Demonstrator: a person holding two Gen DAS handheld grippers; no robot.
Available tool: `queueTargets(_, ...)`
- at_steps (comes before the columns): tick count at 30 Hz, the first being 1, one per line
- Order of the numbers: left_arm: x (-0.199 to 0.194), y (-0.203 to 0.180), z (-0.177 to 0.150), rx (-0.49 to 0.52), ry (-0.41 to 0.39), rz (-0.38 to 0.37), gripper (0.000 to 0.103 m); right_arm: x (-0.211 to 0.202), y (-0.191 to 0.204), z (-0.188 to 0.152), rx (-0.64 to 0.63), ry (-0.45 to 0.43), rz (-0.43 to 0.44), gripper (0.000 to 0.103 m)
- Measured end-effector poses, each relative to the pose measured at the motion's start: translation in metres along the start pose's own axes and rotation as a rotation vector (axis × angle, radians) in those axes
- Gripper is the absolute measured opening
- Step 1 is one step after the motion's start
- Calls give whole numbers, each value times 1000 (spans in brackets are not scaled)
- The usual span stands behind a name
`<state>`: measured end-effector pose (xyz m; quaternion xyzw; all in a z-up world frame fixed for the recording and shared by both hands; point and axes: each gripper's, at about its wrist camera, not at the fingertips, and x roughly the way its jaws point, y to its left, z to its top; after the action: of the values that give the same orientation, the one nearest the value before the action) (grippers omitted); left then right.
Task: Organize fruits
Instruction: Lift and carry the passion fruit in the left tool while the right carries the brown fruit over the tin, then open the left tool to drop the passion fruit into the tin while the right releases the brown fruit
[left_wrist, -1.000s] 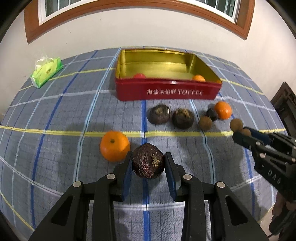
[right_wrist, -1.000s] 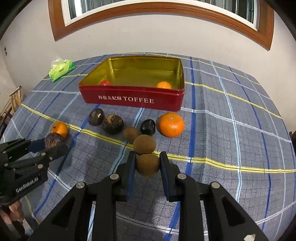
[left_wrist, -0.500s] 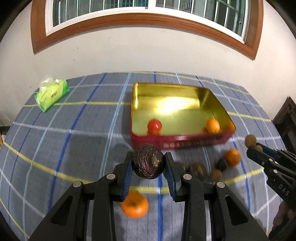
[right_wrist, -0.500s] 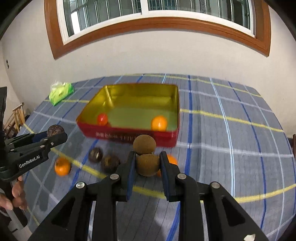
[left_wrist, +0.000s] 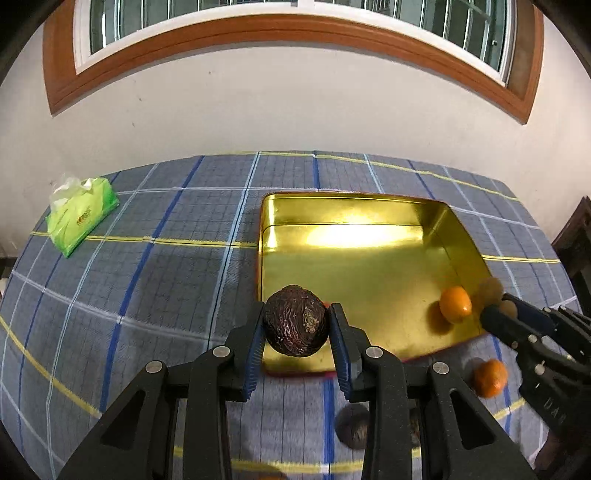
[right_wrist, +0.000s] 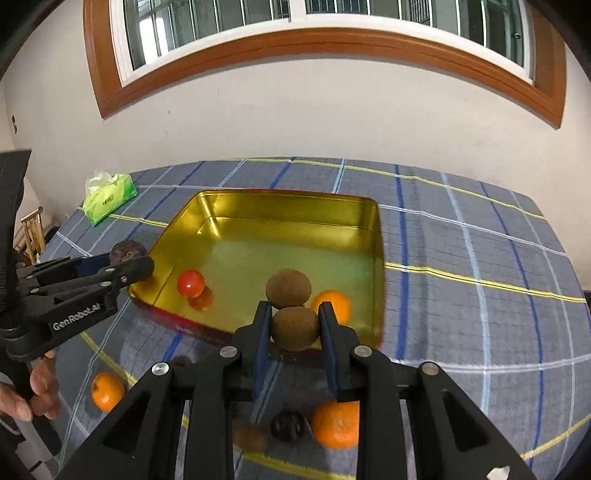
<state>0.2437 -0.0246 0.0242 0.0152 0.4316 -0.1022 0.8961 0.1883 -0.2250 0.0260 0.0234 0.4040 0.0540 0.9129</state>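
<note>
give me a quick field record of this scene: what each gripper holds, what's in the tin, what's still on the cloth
left gripper: shut on dark wrinkled fruit, at the tin's near left corner
right gripper: shut on brown fruit, with a second brown fruit riding just beyond it
tin: gold inside, red outside, open; holds a red fruit and a small orange
tablecloth: two oranges and several dark or brown fruits, blurred
tissue pack: green, far left

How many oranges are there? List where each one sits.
3: one orange inside the gold tin; a second orange on the tablecloth at left; a third orange on it nearest the camera. Others may be hidden.
</note>
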Motion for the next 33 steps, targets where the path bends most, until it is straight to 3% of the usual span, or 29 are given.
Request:
queueTargets(10,29,0,-2,28,52,12,34,36,8,4,-15,48,-5,24)
queueTargets(21,34,-15,-7,123,37,64,34,45,8,-2,-1,80,-9,24)
queueTargets(30,32,-16,-10,132,45,65,34,38,11,-9,24,91,16,24)
queueTargets(33,36,-9,-10,74,81,24,35,38,13,-8,26,93,12,25)
